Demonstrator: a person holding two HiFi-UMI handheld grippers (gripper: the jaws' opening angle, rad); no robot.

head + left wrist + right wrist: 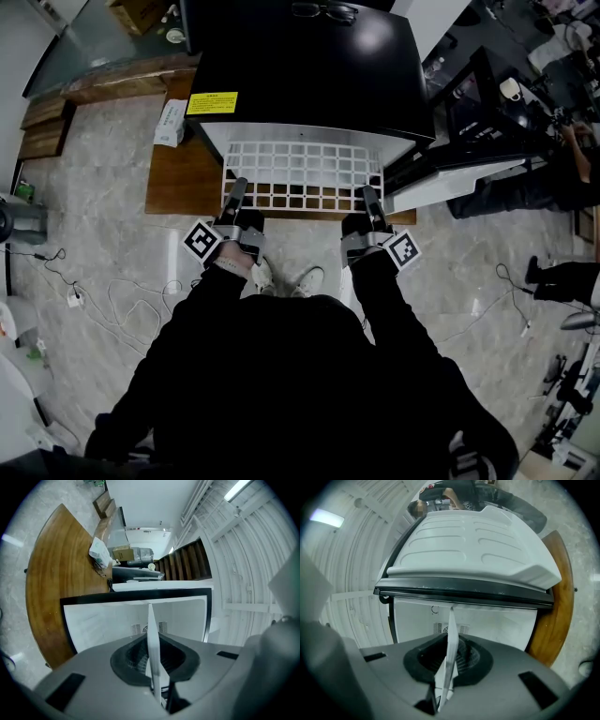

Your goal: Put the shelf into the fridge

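The white wire shelf point(302, 172) lies level, its far part inside the mouth of the black fridge point(309, 66) and its near edge sticking out. My left gripper point(237, 187) is shut on the near edge at its left end. My right gripper point(370, 195) is shut on the same edge at its right end. In the left gripper view the shelf point(152, 620) shows edge-on as a thin white strip between the jaws, pointing into the white fridge interior point(103, 620). The right gripper view shows the same strip point(451, 634), with the open fridge door point(478, 550) above it.
The fridge stands on a wooden platform point(178, 178) with a tissue box point(171, 123) on it. The open door point(459, 169) juts out at the right. Glasses point(323, 11) lie on the fridge top. Cables point(112, 300) trail on the floor at left. Another person point(562, 178) is at the right.
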